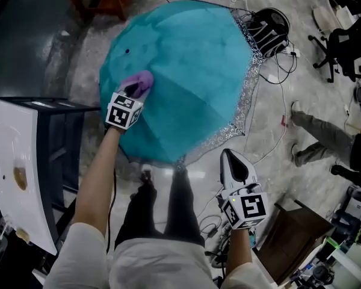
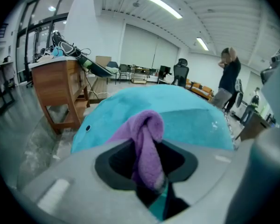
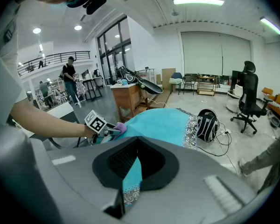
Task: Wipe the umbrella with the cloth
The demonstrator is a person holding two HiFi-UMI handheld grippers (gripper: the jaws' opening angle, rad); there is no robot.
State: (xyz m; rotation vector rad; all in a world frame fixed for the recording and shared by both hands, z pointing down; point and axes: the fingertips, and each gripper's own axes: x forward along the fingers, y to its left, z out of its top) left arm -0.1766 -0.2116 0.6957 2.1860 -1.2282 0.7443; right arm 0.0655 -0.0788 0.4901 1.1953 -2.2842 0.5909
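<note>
**Q:** What are the jaws of each gripper doing?

**A:** The jaws of the left gripper (image 1: 134, 91) are pinching a purple cloth (image 1: 139, 82), which is bunching up between them and spilling out over their tips. The jaws of the right gripper (image 1: 227, 156) are gripping a thin fold of teal fabric with silver lace trim. That fold is the umbrella's own edge.

**Q:** Where is the umbrella sitting?

**A:** The teal umbrella (image 1: 192, 65) is standing open over the grey floor (image 1: 87, 53), with its canopy facing up toward the head camera. The person's dark trouser legs are showing just below its near rim.

**Q:** Where is the cloth touching it?

**A:** The cloth is pressing on the left part of the canopy, partway between the centre and the near-left rim. The right gripper is holding the lace border on the near-right rim, well apart from the cloth.

**Q:** What is lying around the umbrella?

**A:** A black backpack (image 1: 269, 29) is sitting just beyond its far-right rim, with white cables trailing from it. A wooden desk (image 2: 60, 85) is standing past its far-left side. Another person's legs (image 1: 319, 138) are showing well off to its right, and an office chair (image 1: 343, 47) is standing beyond them.
</note>
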